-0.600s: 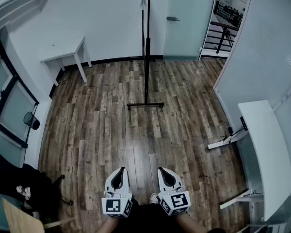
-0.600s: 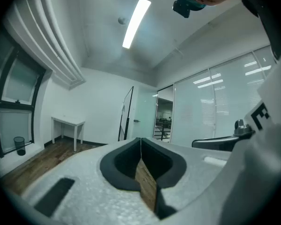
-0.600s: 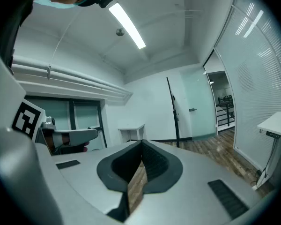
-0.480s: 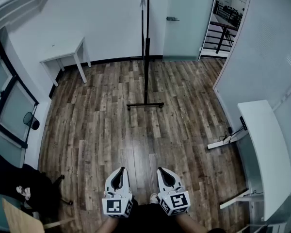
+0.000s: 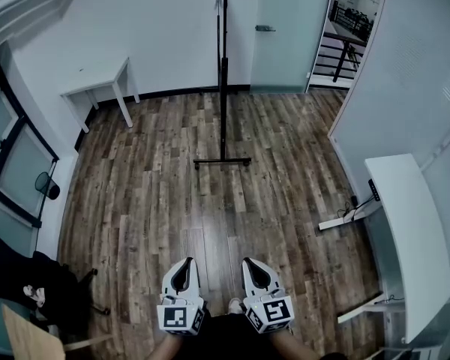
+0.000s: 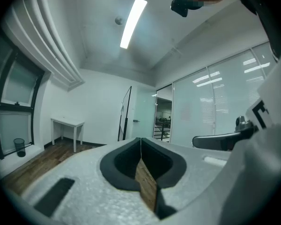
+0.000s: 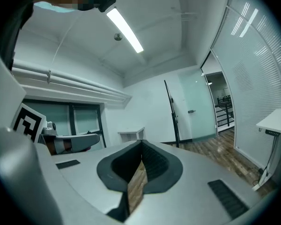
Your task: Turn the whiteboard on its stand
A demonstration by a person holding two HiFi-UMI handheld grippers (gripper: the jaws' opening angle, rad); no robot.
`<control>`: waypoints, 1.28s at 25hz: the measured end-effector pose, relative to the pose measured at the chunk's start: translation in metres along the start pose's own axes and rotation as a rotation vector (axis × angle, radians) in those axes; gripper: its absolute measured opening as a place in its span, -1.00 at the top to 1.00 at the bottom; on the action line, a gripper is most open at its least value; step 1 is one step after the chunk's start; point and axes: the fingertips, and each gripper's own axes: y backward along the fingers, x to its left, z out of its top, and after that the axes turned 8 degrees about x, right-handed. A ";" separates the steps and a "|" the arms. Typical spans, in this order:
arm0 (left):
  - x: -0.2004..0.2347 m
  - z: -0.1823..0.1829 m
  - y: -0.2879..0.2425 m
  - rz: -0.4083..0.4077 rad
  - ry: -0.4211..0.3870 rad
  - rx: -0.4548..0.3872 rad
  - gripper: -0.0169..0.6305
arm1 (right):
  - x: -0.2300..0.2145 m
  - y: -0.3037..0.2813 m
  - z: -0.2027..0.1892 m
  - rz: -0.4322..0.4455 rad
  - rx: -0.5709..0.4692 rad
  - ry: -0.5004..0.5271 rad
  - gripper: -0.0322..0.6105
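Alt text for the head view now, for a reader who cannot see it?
Both shut and empty, the left gripper and right gripper sit side by side at the bottom, facing the whiteboard, edge-on on its stand across a wood floor. A white table stands at left.

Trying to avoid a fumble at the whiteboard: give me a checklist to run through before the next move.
1. Whiteboard in view: ok, edge-on, upright on its stand.
2. Floor up to it: ok, bare wood only.
3. Left tool empty: ok, jaws together on nothing.
4. Right tool empty: ok, jaws together on nothing.
5. Tools within reach of the board: not ok, both far from it.
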 end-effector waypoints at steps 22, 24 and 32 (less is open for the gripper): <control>-0.001 -0.007 -0.101 0.001 -0.019 0.045 0.89 | -0.066 -0.070 0.016 0.042 0.012 0.031 0.86; 0.012 0.000 -0.126 -0.013 -0.017 0.046 0.89 | -0.072 -0.095 0.025 0.030 0.015 0.031 0.86; 0.088 0.039 -0.225 -0.060 -0.005 0.027 0.89 | -0.078 -0.216 0.061 0.002 0.031 0.045 0.86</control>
